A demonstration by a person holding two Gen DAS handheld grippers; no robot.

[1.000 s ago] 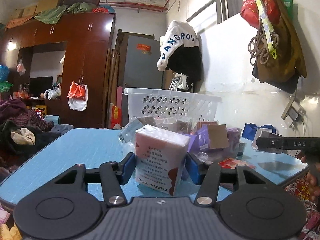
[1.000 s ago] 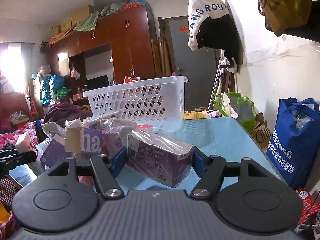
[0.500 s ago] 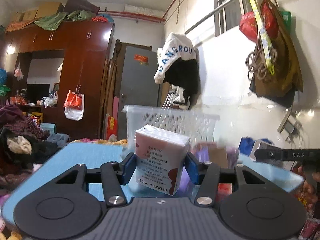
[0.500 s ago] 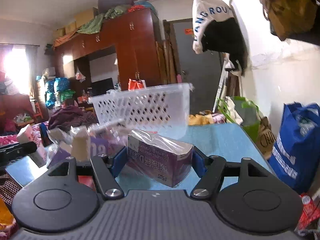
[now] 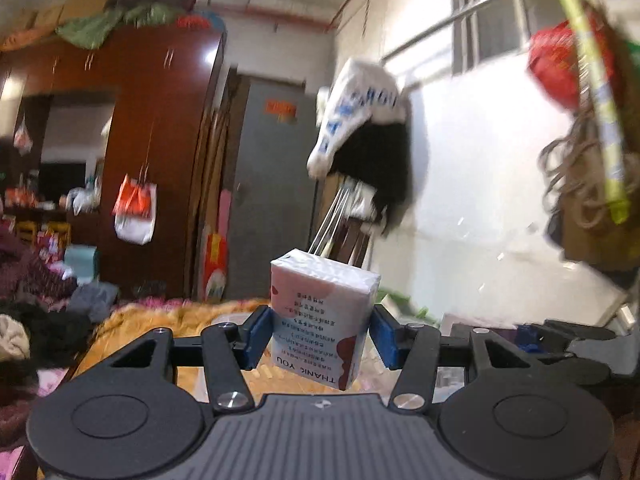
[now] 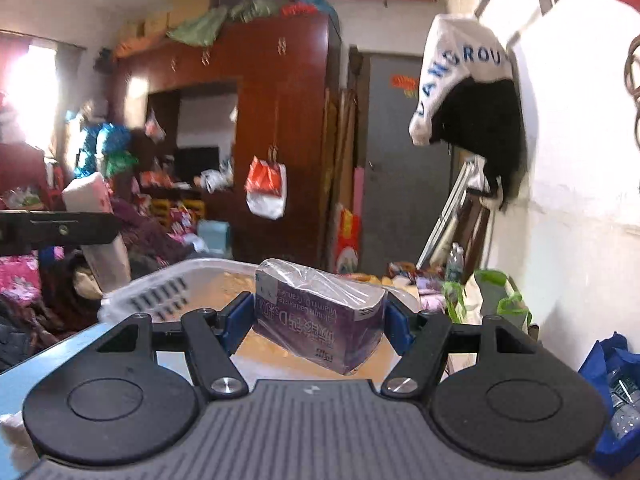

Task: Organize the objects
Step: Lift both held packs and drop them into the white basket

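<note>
Now lifting both items clear of the desk, where a second ago they sat among the clutter: left gripper (image 5: 318, 334) jaws clamping the white tissue pack (image 5: 320, 316), right gripper (image 6: 318, 320) jaws clamping the purple vitamin box (image 6: 320, 320), hovering over the white basket (image 6: 160, 292). Likely nearing the drop. Basket floor mostly hidden; left view motion-blurred.
</note>
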